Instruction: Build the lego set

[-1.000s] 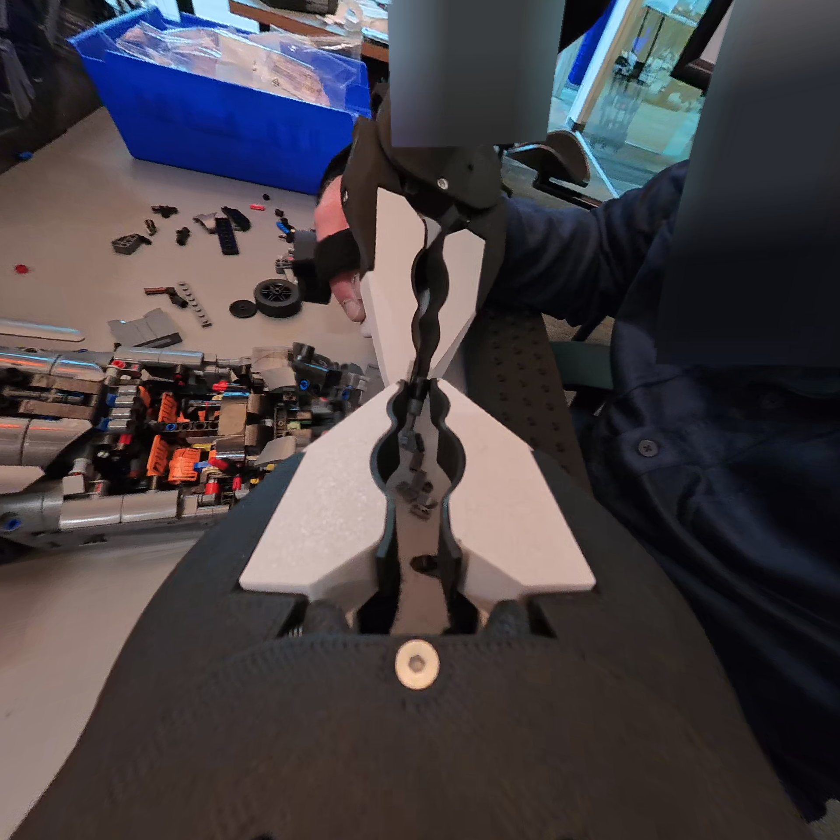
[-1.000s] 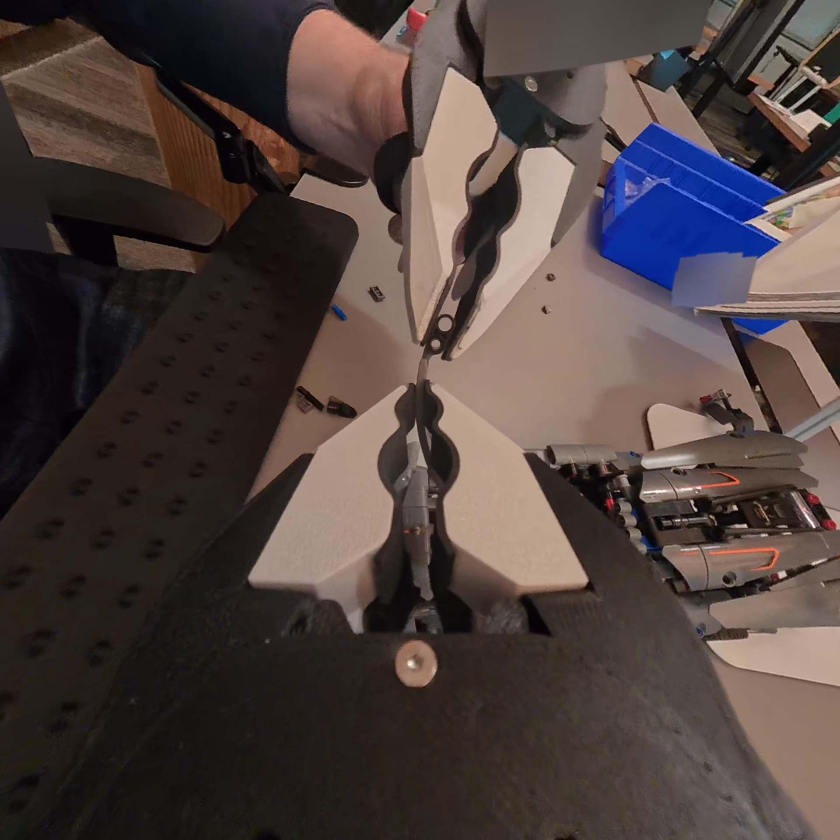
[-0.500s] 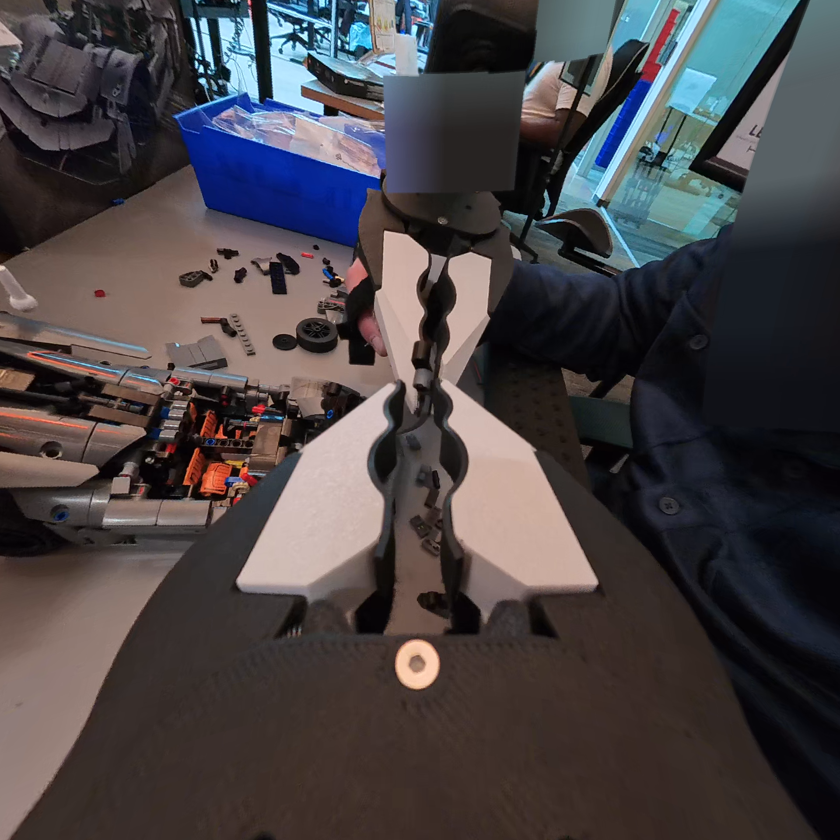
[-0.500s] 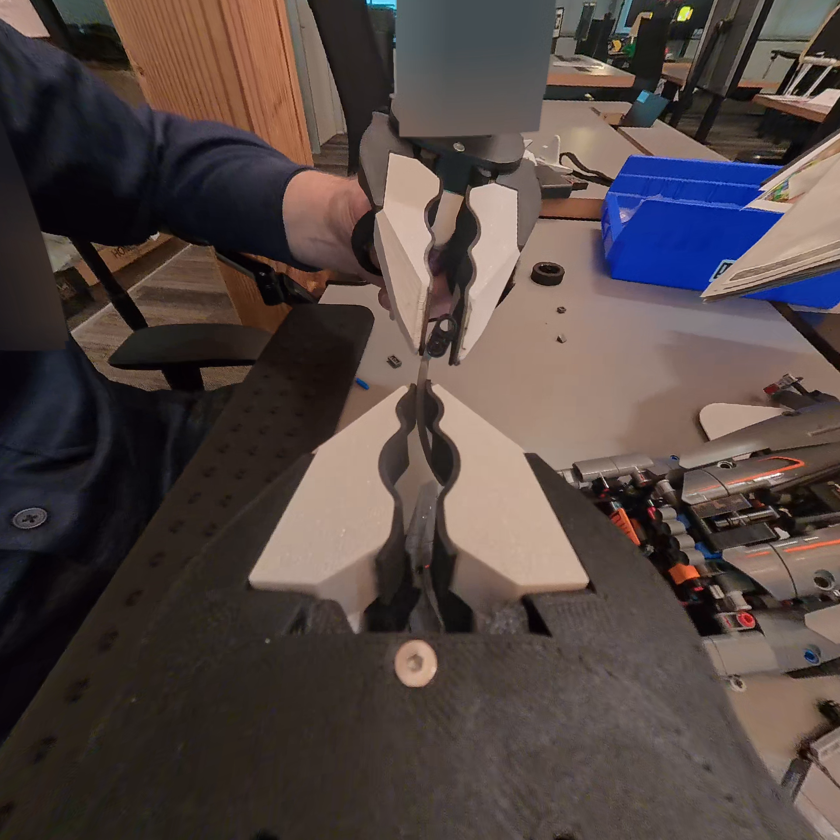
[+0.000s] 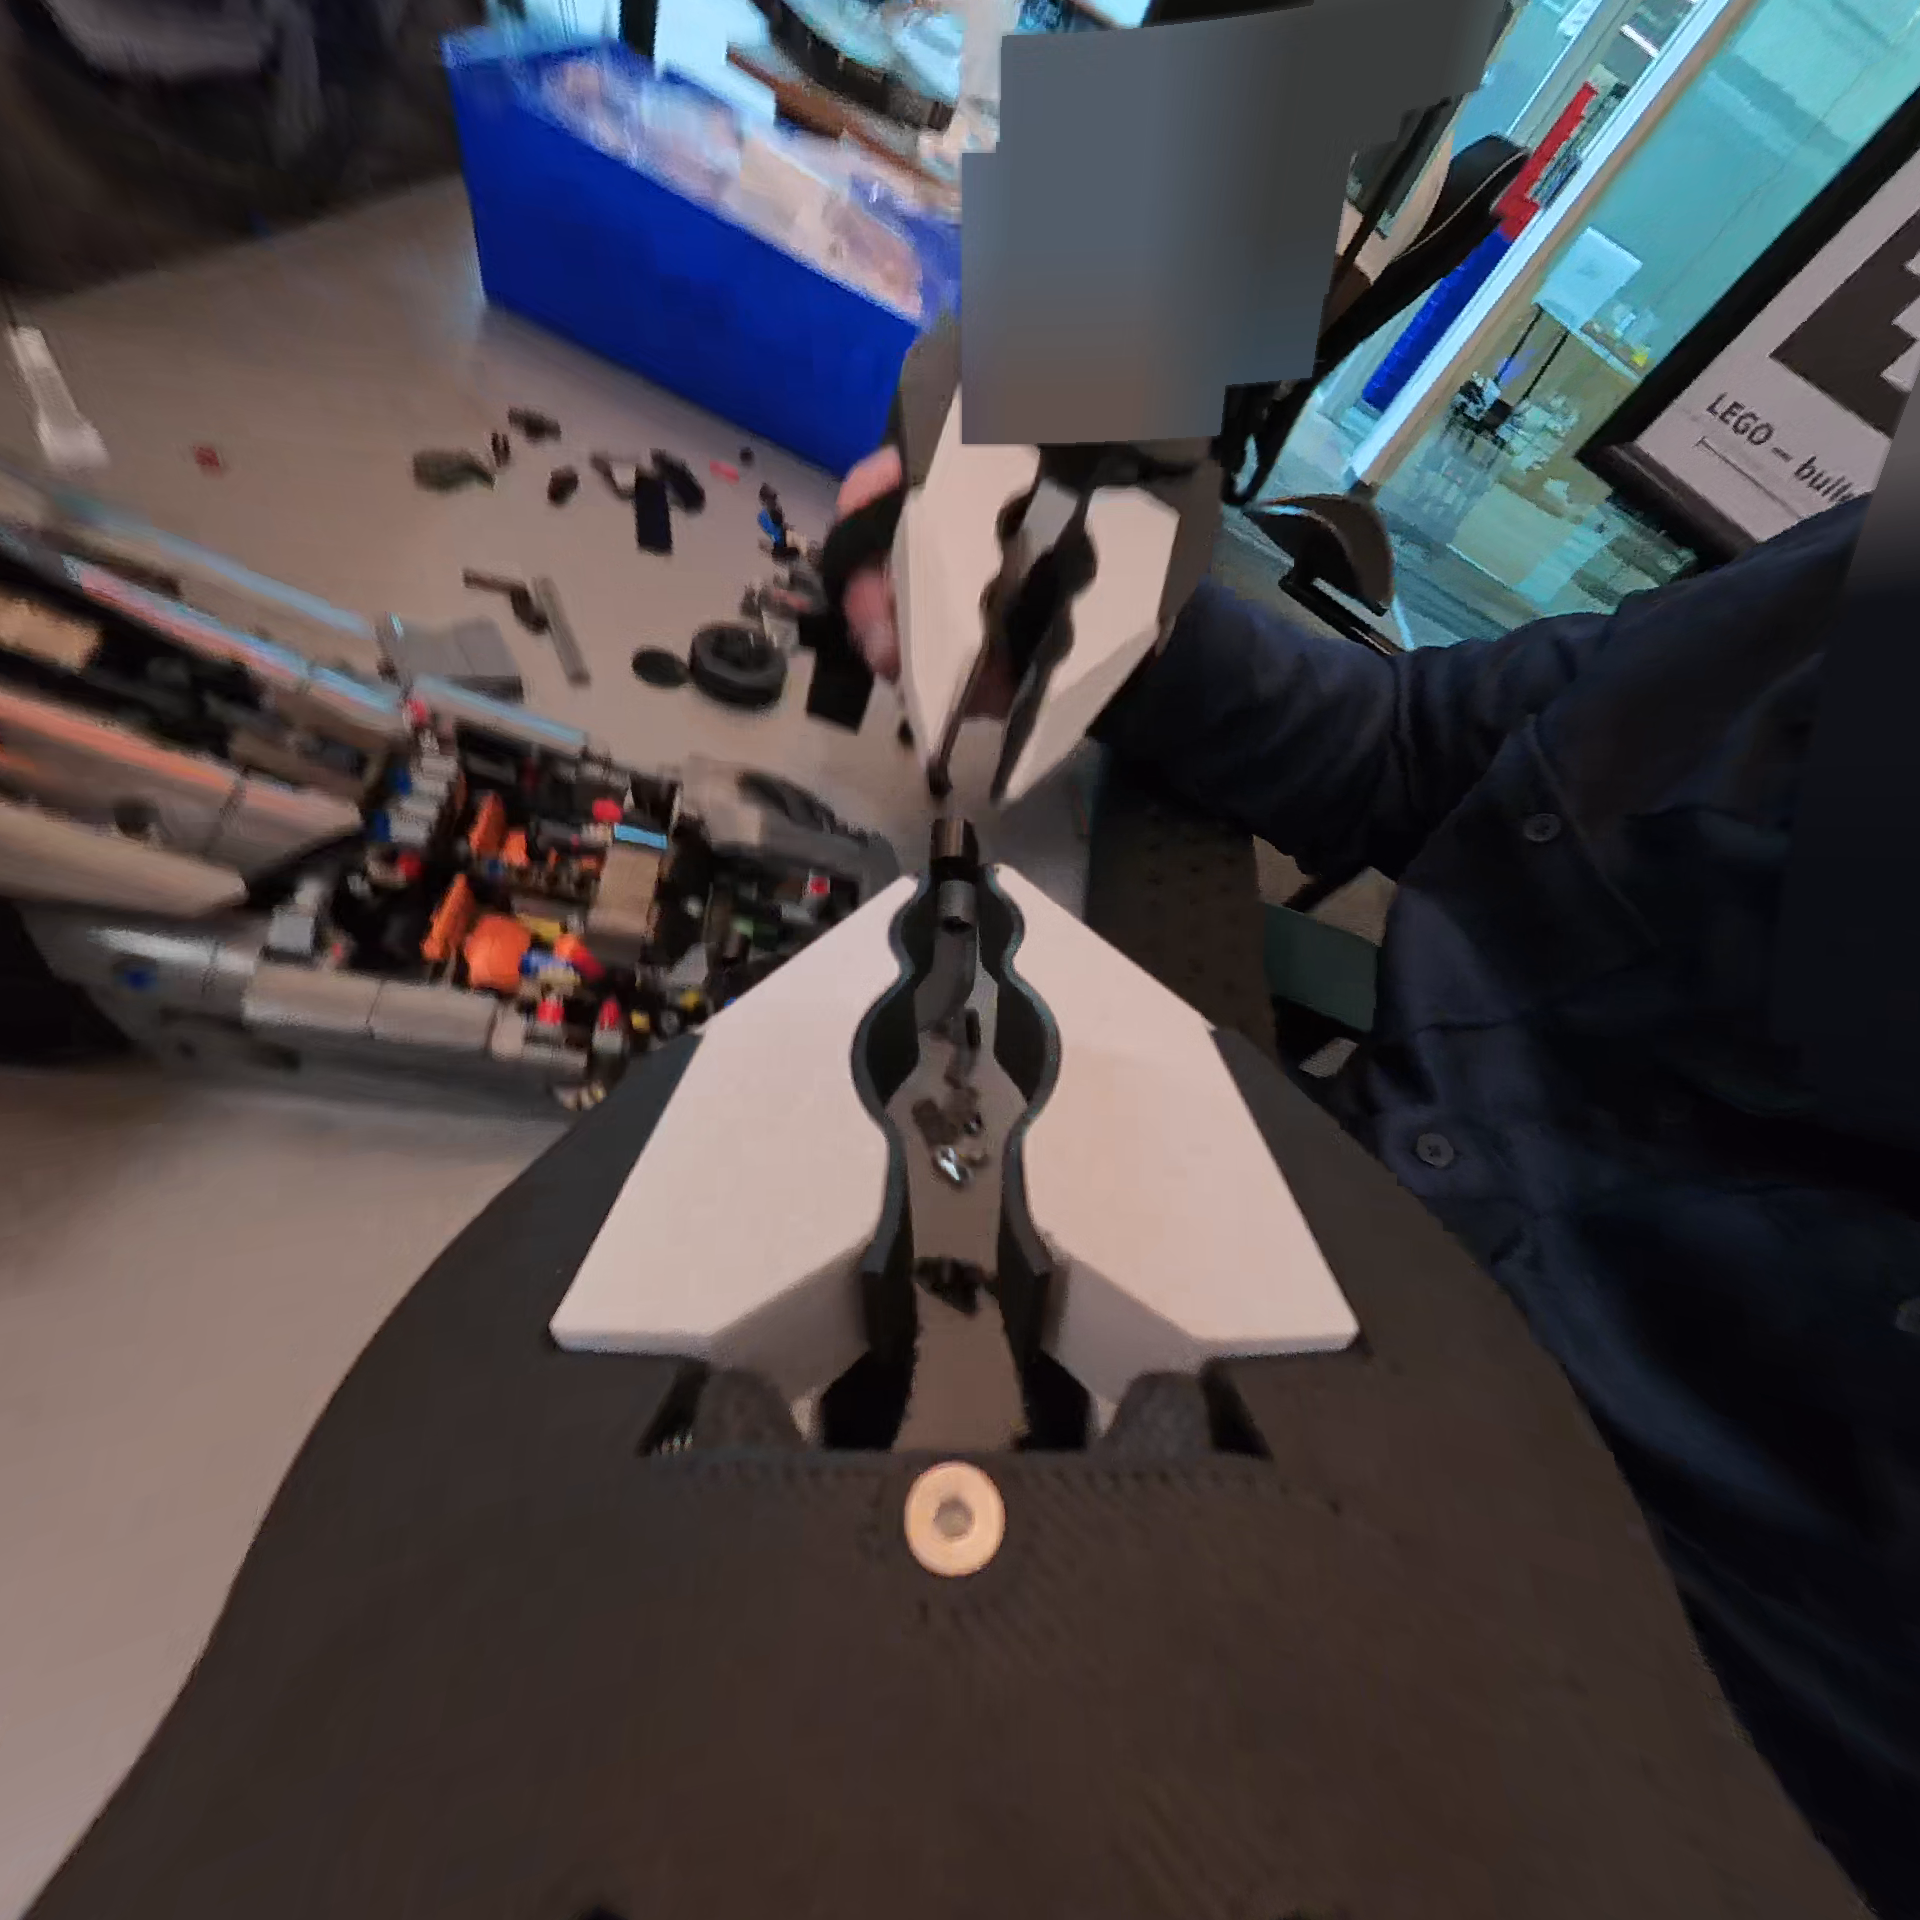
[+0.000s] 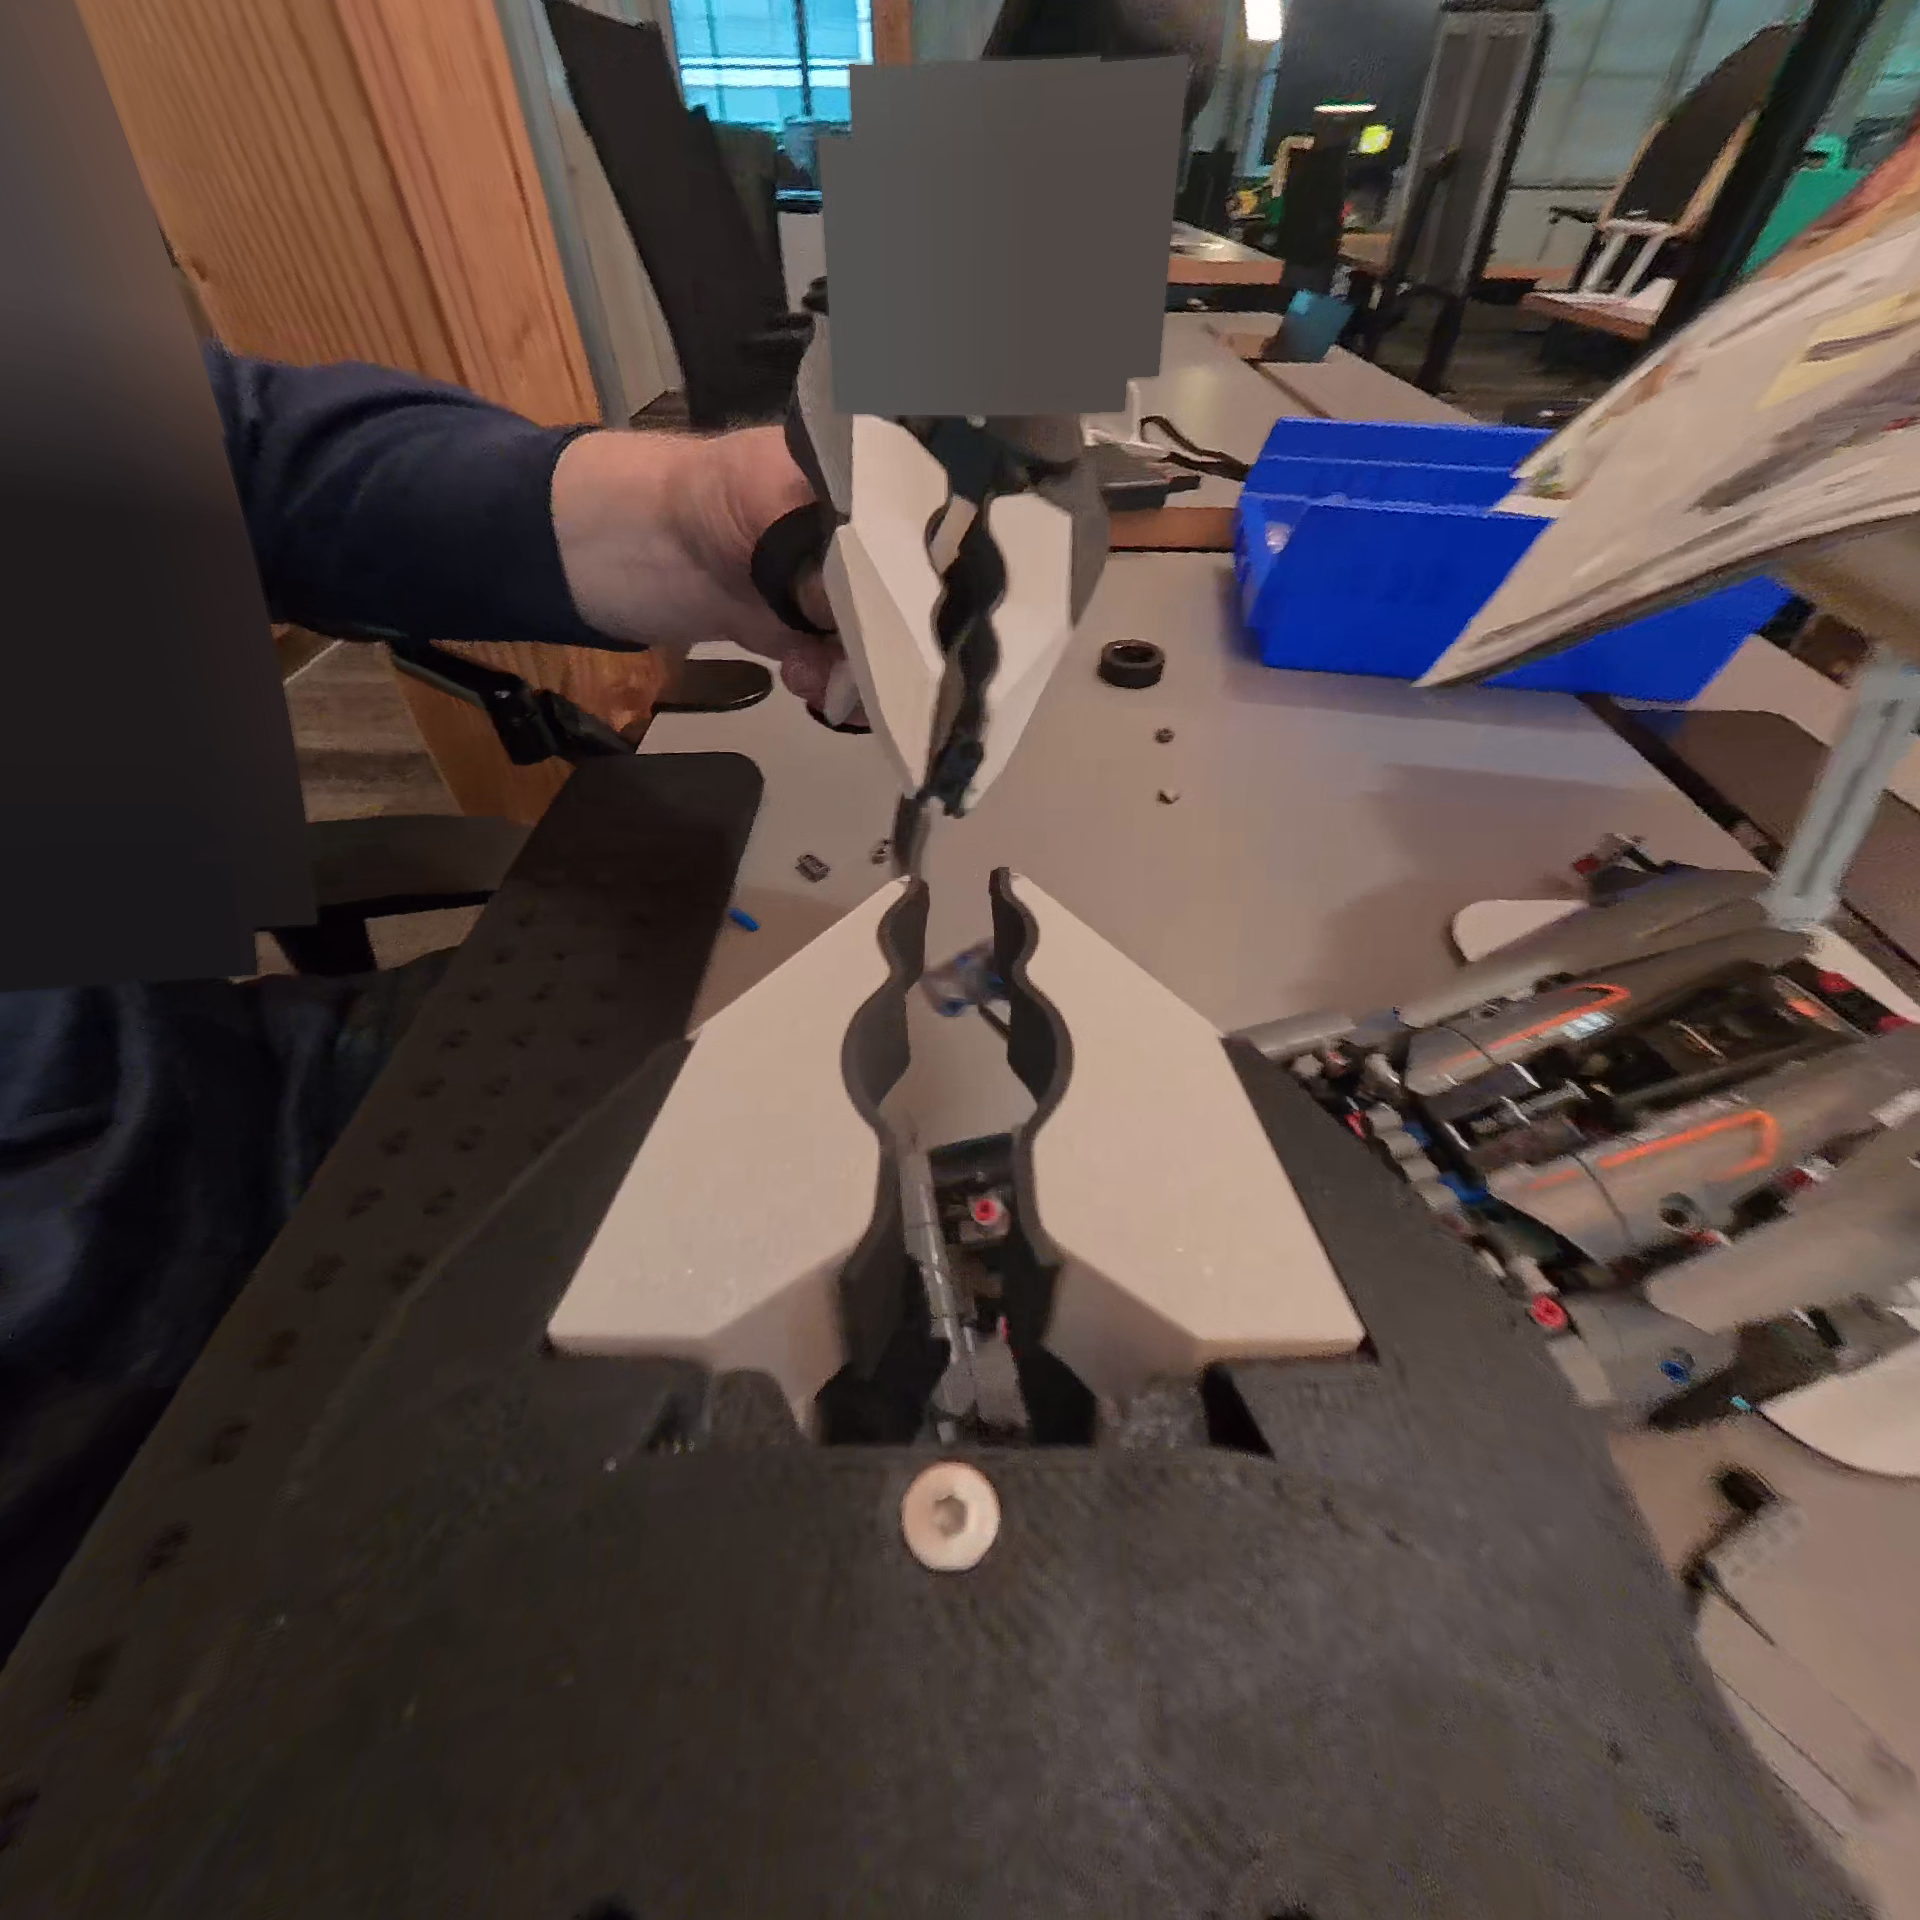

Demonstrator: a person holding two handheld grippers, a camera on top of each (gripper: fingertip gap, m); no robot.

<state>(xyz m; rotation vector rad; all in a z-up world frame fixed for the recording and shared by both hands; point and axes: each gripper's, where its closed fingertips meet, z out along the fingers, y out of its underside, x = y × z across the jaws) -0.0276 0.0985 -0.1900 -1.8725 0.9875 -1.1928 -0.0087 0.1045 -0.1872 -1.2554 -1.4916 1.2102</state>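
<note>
**Two claws tip to tip, one dark piece between them**

Your left claw [image 5: 951, 883] has its fingers drawn together on a small dark piece [image 5: 951, 847]. The piece pokes out past the fingertips, held up off the table [image 5: 208, 1247]. The picture is too blurred to tell its shape.

Your right claw [image 6: 954, 888] faces it from the other side with its fingers apart and nothing between them. The free end of the piece sits just beside that claw's left fingertip; you cannot tell whether the two touch.

Just to the left of the left claw lies the model [image 5: 499, 935], long and grey, with its orange, red and black insides open to view. It rests on the table, below the level of both claws.

Farther ahead and to the left of that claw sits a wheel [image 5: 738, 665], and past it a scatter of loose parts [image 5: 655, 509]. Beyond those stands a blue bin [image 5: 665, 270] with clear bags in it.

From the right claw's side, a black perforated board [image 6: 468, 1039] runs along its left. Your hand [image 6: 686, 540] grips the left claw beyond it, with a dark sleeve [image 6: 395, 499] behind. Ahead and slightly right of the right claw a black ring [image 6: 1132, 665] lies on the table. Farther right is a second blue bin [image 6: 1382, 561], with an open booklet [image 6: 1714, 416] tilted over it.
</note>
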